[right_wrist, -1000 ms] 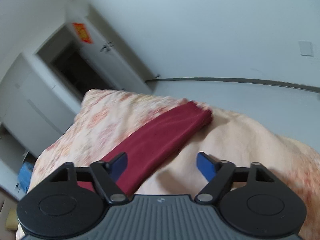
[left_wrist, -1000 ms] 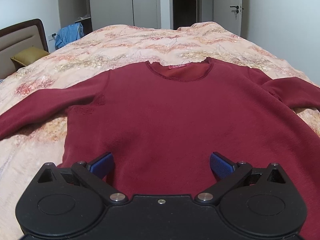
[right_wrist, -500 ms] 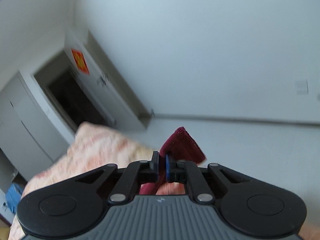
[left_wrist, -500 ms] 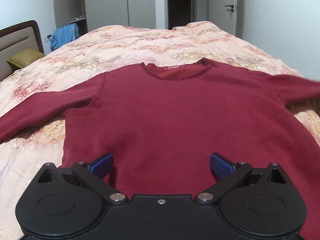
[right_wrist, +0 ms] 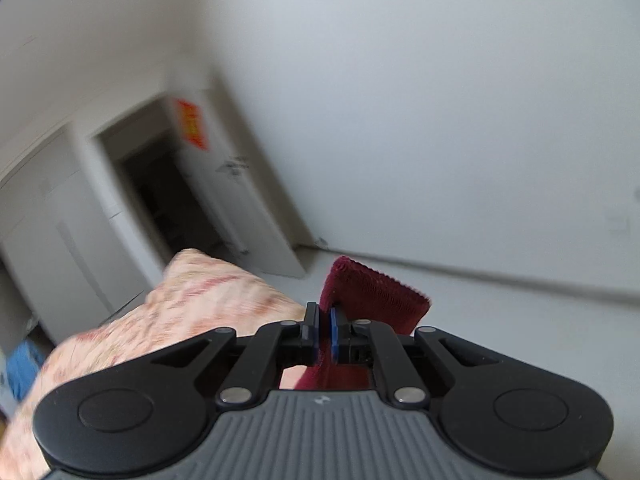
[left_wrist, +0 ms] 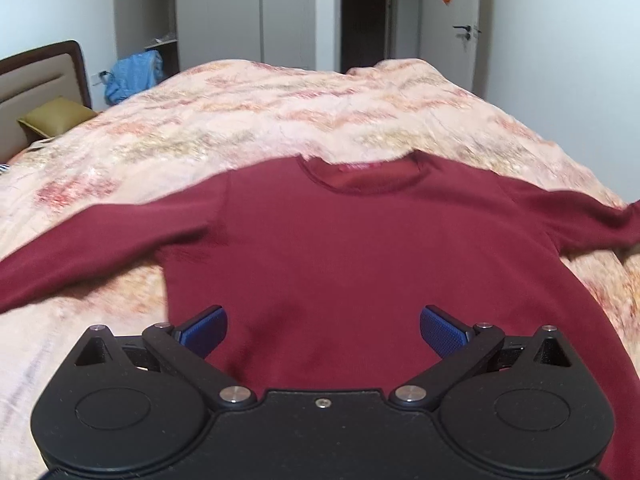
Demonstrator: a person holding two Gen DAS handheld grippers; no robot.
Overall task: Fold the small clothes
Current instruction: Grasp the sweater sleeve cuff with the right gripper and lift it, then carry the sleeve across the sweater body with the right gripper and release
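Note:
A dark red long-sleeved sweater [left_wrist: 340, 248] lies flat, front up, on the patterned bedspread [left_wrist: 280, 120], neck away from me. Its left sleeve [left_wrist: 100, 236] stretches out to the left. Its right sleeve [left_wrist: 580, 220] is lifted off the bed at the far right edge. My left gripper [left_wrist: 323, 330] is open and empty, above the sweater's lower hem. My right gripper [right_wrist: 324, 334] is shut on the cuff of the right sleeve [right_wrist: 372, 296] and holds it raised above the bed, tilted toward the wall.
A headboard [left_wrist: 40, 76] and olive pillow [left_wrist: 56, 120] are at the left. Blue clothes [left_wrist: 132, 76] hang by the open wardrobe. A dark doorway [left_wrist: 364, 16] and white door [left_wrist: 448, 28] stand behind the bed. The bed's right edge [right_wrist: 200, 292] borders bare floor.
My right gripper closed on the right sleeve's cuff and lifted it off the bed. My left gripper stayed open and pulled back and up a little over the hem.

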